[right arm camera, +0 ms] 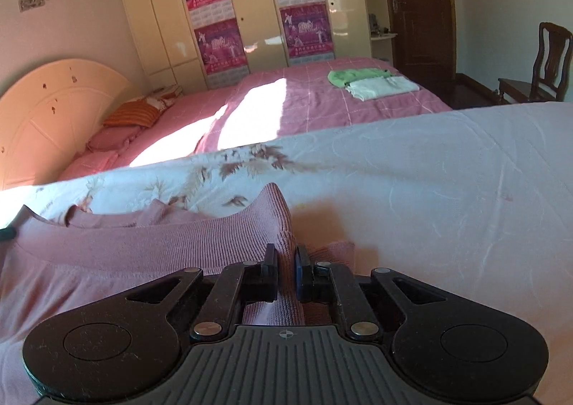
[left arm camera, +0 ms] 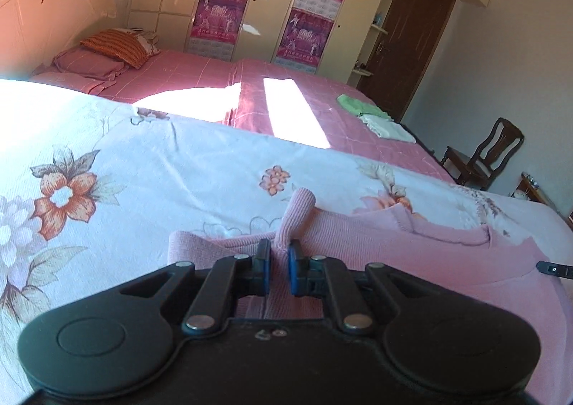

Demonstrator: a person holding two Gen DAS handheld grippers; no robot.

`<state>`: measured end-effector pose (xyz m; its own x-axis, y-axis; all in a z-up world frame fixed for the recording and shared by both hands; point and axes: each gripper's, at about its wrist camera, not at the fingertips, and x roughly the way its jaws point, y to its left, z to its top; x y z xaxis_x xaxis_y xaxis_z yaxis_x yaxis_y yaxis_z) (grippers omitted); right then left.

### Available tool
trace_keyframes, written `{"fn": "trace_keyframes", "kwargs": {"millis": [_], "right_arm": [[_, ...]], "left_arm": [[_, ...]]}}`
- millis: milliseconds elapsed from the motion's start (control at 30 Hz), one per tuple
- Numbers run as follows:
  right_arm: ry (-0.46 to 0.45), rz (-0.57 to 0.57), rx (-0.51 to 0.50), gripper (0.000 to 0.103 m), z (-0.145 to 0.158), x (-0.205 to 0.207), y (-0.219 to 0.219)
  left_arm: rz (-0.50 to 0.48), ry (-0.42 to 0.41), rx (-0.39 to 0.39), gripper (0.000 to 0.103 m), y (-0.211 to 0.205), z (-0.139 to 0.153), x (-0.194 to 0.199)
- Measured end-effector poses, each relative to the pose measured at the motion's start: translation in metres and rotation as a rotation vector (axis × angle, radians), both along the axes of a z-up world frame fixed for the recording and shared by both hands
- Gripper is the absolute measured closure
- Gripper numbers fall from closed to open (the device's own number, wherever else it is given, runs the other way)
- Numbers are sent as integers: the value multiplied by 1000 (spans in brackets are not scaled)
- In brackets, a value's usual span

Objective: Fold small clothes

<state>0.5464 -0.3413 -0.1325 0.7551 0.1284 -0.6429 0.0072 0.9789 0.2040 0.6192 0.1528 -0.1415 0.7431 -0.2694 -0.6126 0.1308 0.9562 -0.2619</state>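
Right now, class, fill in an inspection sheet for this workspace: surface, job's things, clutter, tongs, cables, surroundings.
Surface: floral sheet over a bed, part sunlit.
Job's things: pink top lying spread on the sheet, not yet folded.
Clutter: nothing seen on the sheet beside the top.
Tongs: left tongs shut on a pinched ridge of the top; right tongs shut on another ridge.
Cables: nothing seen.
Surroundings: second bed with pink cover, bearing a green cloth and a white cloth, both folded; pillows at the headboard; wardrobe with posters; brown door; wooden chair.
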Motion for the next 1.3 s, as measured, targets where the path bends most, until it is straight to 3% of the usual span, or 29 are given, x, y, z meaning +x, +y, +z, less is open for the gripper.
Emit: {"fn": "trace_keyframes", "kwargs": {"millis": [133, 167, 200, 267, 300, 367, 500, 567, 633, 767, 900, 1000, 1067, 1133, 1167, 1233, 1300], "right_arm": [[10, -28, 14, 95, 2, 2, -1], [15, -30, 15, 94, 4, 0, -3], [2, -48, 4, 87, 10, -3, -3], [-81, -60, -50, 78, 28, -19, 6], [-95, -29, -22, 78, 33, -23, 10], [-100, 81, -5, 78, 36, -26, 36], [-68, 287, -33, 78, 24, -13, 106], [-31, 315, -77, 78, 11, -2, 131], [-19, 277, -120, 78, 0, 8, 140], [-41, 181, -150, 78, 12, 5, 123], [-101, 238, -93, 78, 33, -38, 95], [-122, 317, -84, 78, 32, -75, 95], [-124, 368, -102, 78, 21, -88, 111], [-68, 355, -142, 78, 5, -82, 126], [-39, 317, -150, 78, -5, -75, 132], [-15, 262, -110, 77, -1, -67, 131], [-82, 229, -100, 77, 14, -72, 130]], "left_arm": [[36, -18, 24, 78, -2, 1, -2], [50, -25, 20, 69, 1, 4, -5], [80, -46, 29, 54, 4, 11, -13], [119, -139, 81, 42, -3, 31, -33], [81, -203, 96, 40, -13, 42, -44], [-42, -216, 61, 34, -44, 50, -55], [-376, -170, 3, 32, -134, 42, -62], [-457, -97, 46, 32, -164, 23, -55], [-421, -46, 145, 37, -177, 1, -45], [-385, -69, 99, 38, -160, 5, -48], [-362, -141, 4, 28, -136, 37, -89], [-390, -160, -7, 24, -143, 40, -119], [-400, -129, 9, 21, -159, 26, -123], [-383, -55, 80, 22, -176, -2, -115], [-375, -97, 115, 21, -180, -8, -117], [-378, -90, 160, 22, -187, 3, -118], [-363, -135, 103, 21, -178, 17, -120]]}}
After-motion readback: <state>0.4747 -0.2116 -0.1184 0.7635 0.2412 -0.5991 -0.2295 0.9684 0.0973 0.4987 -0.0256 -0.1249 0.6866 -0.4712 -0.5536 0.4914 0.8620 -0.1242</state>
